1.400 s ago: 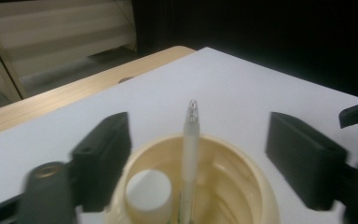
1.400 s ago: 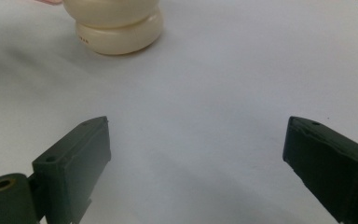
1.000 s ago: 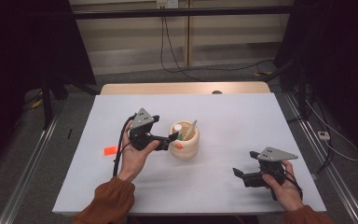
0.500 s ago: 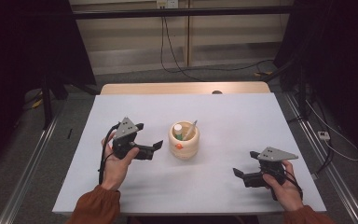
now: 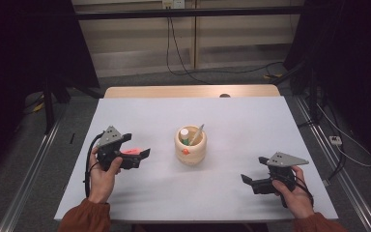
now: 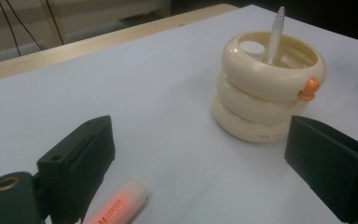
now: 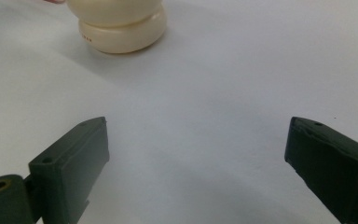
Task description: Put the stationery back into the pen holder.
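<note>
Bare table (image 5: 241, 121) seen between right gripper (image 5: 249, 181) and cream holder (image 5: 191, 145); path unobstructed. Orange marker (image 6: 116, 205) lies under left gripper (image 5: 142, 155), well apart from holder.

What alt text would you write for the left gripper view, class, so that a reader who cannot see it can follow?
The left gripper hangs open just above a white table, with an orange marker lying by its left jaw. Beyond the jaws stands a cream ringed pen pot holding a clear pen.
</note>
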Demonstrator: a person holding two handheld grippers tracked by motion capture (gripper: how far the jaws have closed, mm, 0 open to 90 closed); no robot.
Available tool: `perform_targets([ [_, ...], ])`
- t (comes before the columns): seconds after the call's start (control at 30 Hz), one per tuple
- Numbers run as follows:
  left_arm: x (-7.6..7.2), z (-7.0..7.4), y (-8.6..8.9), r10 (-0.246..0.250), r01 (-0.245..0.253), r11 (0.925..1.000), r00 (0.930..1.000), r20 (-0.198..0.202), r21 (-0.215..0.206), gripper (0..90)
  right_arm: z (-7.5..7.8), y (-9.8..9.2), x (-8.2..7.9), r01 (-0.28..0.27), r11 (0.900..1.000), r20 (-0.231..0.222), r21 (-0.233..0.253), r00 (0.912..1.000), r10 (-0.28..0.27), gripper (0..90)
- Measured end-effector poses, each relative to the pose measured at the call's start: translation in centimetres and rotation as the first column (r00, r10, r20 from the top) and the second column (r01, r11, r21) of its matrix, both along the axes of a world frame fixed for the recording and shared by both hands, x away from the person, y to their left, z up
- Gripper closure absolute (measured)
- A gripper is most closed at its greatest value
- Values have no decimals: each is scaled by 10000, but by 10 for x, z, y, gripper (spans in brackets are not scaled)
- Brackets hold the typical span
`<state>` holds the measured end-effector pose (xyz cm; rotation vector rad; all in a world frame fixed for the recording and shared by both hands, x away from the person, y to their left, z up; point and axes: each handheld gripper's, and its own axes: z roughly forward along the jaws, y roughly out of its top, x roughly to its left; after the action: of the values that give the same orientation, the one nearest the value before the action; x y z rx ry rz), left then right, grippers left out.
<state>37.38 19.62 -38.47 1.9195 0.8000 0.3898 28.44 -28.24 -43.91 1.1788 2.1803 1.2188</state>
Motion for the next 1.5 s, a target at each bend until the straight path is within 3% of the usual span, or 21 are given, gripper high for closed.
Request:
perform_targets([
  [0.1,2,-1,5,-179,179,9998,9998,-72,9,81,0,0,1,-8,10000,-2,-28,10000,8,60],
  [0.17,4,-1,8,-225,228,9992,9997,-103,320,84,0,0,1,53,10000,1,-33,10000,-53,63],
  [0.23,8,-2,13,-176,189,9987,9995,-272,477,97,0,-1,0,75,10000,-6,-2,10000,-75,61],
  [0.33,14,-2,22,-152,176,9993,9974,-708,334,91,0,0,1,39,10000,-30,-12,10000,-39,61],
  [0.43,19,-2,29,-365,472,9944,9930,-1126,943,91,0,0,1,-14,10000,-31,-18,10000,14,61],
  [0.5,21,-3,34,-462,612,9904,9917,-1202,1241,92,0,0,1,1,10000,-47,-26,10000,-1,61],
  [0.6,28,-6,40,-445,692,9804,9899,-1347,1844,89,0,1,1,-10,10000,-43,-34,10000,10,61],
  [0.67,35,-9,44,-425,802,9679,9863,-1595,2381,87,-1,1,1,-21,10000,-56,-38,10000,20,61],
  [0.7,37,-11,46,-359,771,9664,9851,-1680,2452,111,-1,1,1,-17,10000,-69,-37,10000,17,61],
  [0.93,54,-22,54,-238,1015,9320,9751,-2207,3479,168,-1,1,2,-46,10000,-94,-54,9999,46,61],
  [1.1,60,-31,51,-336,1345,8972,9705,-2386,4207,267,-2,2,2,-99,9999,-81,-88,9999,98,62],
  [1.2,65,-35,49,-388,1511,8811,9675,-2498,4481,308,-2,2,2,-113,9999,-76,-89,9999,113,62],
  [1.3,67,-38,50,-346,1538,8772,9651,-2597,4547,355,-2,2,2,-124,9999,-79,-97,9999,123,62],
  [1.4,70,-42,50,-456,1822,8651,9564,-2884,4674,391,-2,2,2,-120,9999,-105,-100,9999,119,63],
  [1.43,71,-43,50,-432,1811,8633,9565,-2885,4711,403,-2,2,2,-116,9999,-107,-106,9999,115,63],
  [1.47,73,-43,51,-542,1993,8608,9508,-3051,4682,404,-2,2,2,-125,9999,-112,-103,9999,124,63],
  [1.5,73,-43,51,-545,1998,8589,9512,-3037,4715,409,-2,2,2,-124,9999,-111,-111,9999,123,63],
])
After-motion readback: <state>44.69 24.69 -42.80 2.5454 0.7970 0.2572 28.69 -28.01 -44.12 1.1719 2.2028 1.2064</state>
